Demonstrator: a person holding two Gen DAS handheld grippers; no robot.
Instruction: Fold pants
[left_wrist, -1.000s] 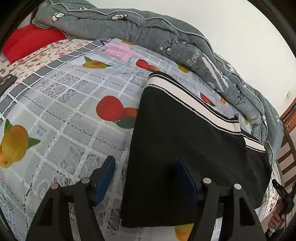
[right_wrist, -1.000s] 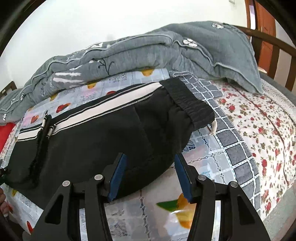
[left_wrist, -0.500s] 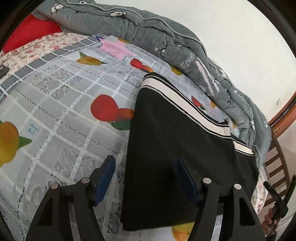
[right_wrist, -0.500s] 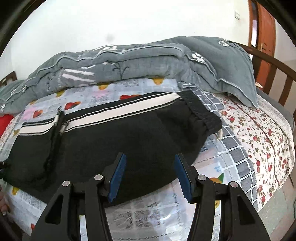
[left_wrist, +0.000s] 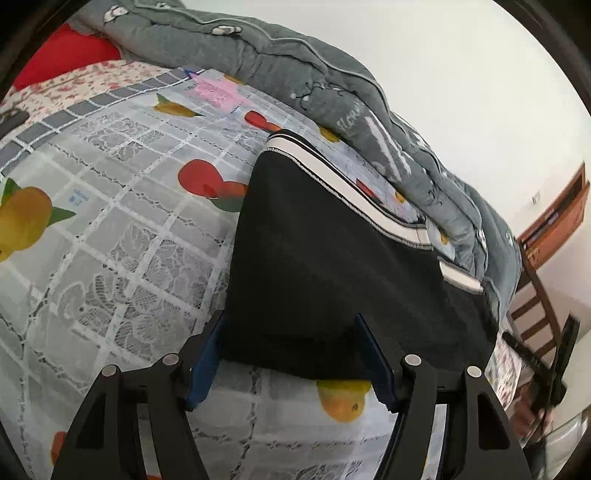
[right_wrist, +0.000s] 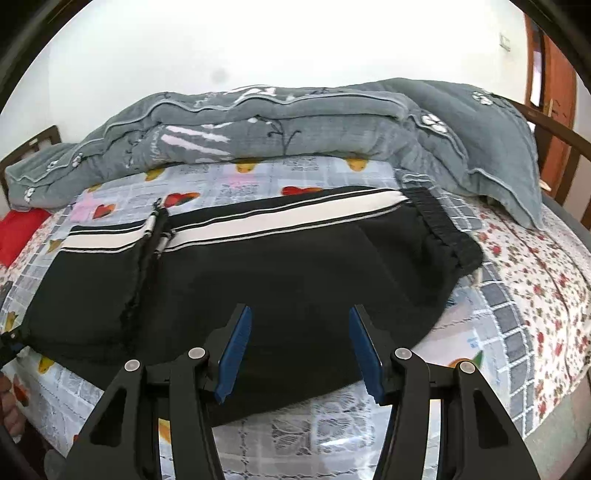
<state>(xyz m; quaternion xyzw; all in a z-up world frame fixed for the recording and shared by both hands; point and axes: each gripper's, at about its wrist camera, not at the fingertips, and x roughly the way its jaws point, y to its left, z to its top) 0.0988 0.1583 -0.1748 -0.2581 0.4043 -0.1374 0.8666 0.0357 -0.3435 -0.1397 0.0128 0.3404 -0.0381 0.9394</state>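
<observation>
Black pants (left_wrist: 332, 266) with a white side stripe lie folded flat on the fruit-print bed cover; they also show in the right wrist view (right_wrist: 258, 273), elastic waistband at the right. My left gripper (left_wrist: 291, 350) is open and empty, its blue pads on either side of the pants' near left corner. My right gripper (right_wrist: 299, 347) is open and empty over the pants' near edge, holding nothing. The other gripper shows at the far right of the left wrist view (left_wrist: 546, 373).
A grey quilt (right_wrist: 258, 125) is piled along the far side of the bed, with a grey pillow (right_wrist: 480, 136) at the right. A red cushion (left_wrist: 70, 55) lies far left. A wooden bed frame (left_wrist: 535, 314) stands at the right. The floral sheet (right_wrist: 535, 280) is at the right.
Both grippers have pulled back toward the bed's near edge. The pants stay flat. Both stay open.
</observation>
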